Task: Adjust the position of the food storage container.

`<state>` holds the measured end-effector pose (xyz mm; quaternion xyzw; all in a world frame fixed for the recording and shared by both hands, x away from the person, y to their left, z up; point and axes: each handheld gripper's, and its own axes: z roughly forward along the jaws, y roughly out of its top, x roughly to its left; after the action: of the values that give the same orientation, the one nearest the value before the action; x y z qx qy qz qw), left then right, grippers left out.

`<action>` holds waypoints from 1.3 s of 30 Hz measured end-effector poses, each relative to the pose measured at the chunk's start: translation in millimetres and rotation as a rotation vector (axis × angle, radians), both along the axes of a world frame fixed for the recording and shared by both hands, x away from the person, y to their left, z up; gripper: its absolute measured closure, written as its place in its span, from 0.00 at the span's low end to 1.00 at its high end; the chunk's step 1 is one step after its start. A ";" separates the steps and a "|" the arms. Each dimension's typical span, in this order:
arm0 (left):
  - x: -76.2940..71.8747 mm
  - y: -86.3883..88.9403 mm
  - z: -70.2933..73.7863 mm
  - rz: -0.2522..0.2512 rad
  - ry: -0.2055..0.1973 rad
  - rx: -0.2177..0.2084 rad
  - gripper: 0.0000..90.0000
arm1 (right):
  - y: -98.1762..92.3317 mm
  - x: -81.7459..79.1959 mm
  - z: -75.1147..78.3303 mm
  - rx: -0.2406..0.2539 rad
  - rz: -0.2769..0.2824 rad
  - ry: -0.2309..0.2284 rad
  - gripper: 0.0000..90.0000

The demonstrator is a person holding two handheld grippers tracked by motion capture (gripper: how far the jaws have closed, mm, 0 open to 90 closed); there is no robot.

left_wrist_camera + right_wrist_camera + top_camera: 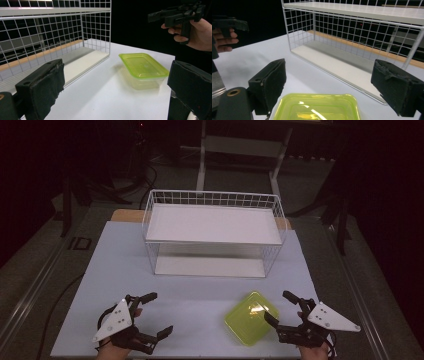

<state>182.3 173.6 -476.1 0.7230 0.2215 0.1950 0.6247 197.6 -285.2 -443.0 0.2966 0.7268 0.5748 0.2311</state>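
Note:
A clear food box with a lime-green lid sits near the front right of the white table; it appears also as the box and, close below the jaws, the lid. My right gripper hovers just right of the box, jaws spread wide with nothing between them. My left gripper is at the front left, well apart from the box, jaws also wide and empty. In the left gripper view the other hand holds its gripper above the box.
A white wire rack with an upper shelf and a lower shelf stands at the middle back of the table. Bare tabletop lies between the rack and both grippers. Dark floor, cables and stand legs surround the table.

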 end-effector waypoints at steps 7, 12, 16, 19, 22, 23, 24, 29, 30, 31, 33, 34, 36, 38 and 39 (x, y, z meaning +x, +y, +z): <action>-2.3 -1.2 0.9 0.004 0.001 0.001 0.02 | 4.4 3.7 7.8 0.002 0.053 0.058 0.15; -2.4 -1.8 0.4 0.006 0.000 0.004 0.02 | 7.1 5.4 8.8 -0.022 0.082 0.109 0.23; -3.5 -2.6 1.1 0.005 -0.003 0.003 0.02 | 9.1 -0.9 0.1 -0.056 0.133 0.166 0.39; -4.2 -3.6 0.8 0.003 -0.005 0.009 0.02 | 9.4 -4.7 -5.1 -0.091 0.164 0.201 0.49; -4.3 -4.3 0.6 -0.001 -0.005 0.012 0.02 | 8.7 -8.6 -11.7 -0.102 0.181 0.247 0.65; -4.3 -4.4 0.6 0.000 -0.006 0.012 0.02 | 9.0 -10.1 -14.0 -0.115 0.182 0.257 0.72; -4.5 -4.6 0.6 0.000 -0.006 0.013 0.02 | 9.4 -11.8 -16.5 -0.131 0.190 0.263 0.75; -4.8 -6.1 0.4 -0.003 -0.010 0.015 0.02 | 10.3 -20.9 -29.7 -0.201 0.212 0.314 0.94; -4.7 -6.3 0.5 -0.004 -0.009 0.011 0.02 | 10.6 -21.4 -32.2 -0.215 0.219 0.325 0.98; -4.6 -6.3 0.7 -0.004 -0.009 0.010 0.02 | 10.9 -22.8 -37.2 -0.230 0.217 0.335 1.00; -4.8 -6.3 0.9 -0.003 -0.013 0.012 0.02 | 11.3 -22.9 -39.2 -0.237 0.218 0.342 1.00; -4.9 -6.3 1.0 -0.005 -0.015 0.014 0.02 | 12.0 -22.5 -42.8 -0.241 0.223 0.346 1.00; -5.0 -6.4 0.8 -0.005 -0.014 0.018 0.02 | 13.7 -21.6 -47.8 -0.255 0.230 0.353 1.00; -4.6 -6.5 0.6 -0.005 -0.013 0.017 0.02 | 16.0 -20.7 -50.7 -0.272 0.237 0.357 1.00; -4.5 -6.5 0.6 -0.004 -0.012 0.016 0.02 | 17.2 -20.2 -51.6 -0.279 0.237 0.361 1.00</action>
<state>177.9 167.1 -475.4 0.7273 0.2146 0.2000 0.6205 177.4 -268.1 -494.6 0.2723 0.8583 0.4297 0.0671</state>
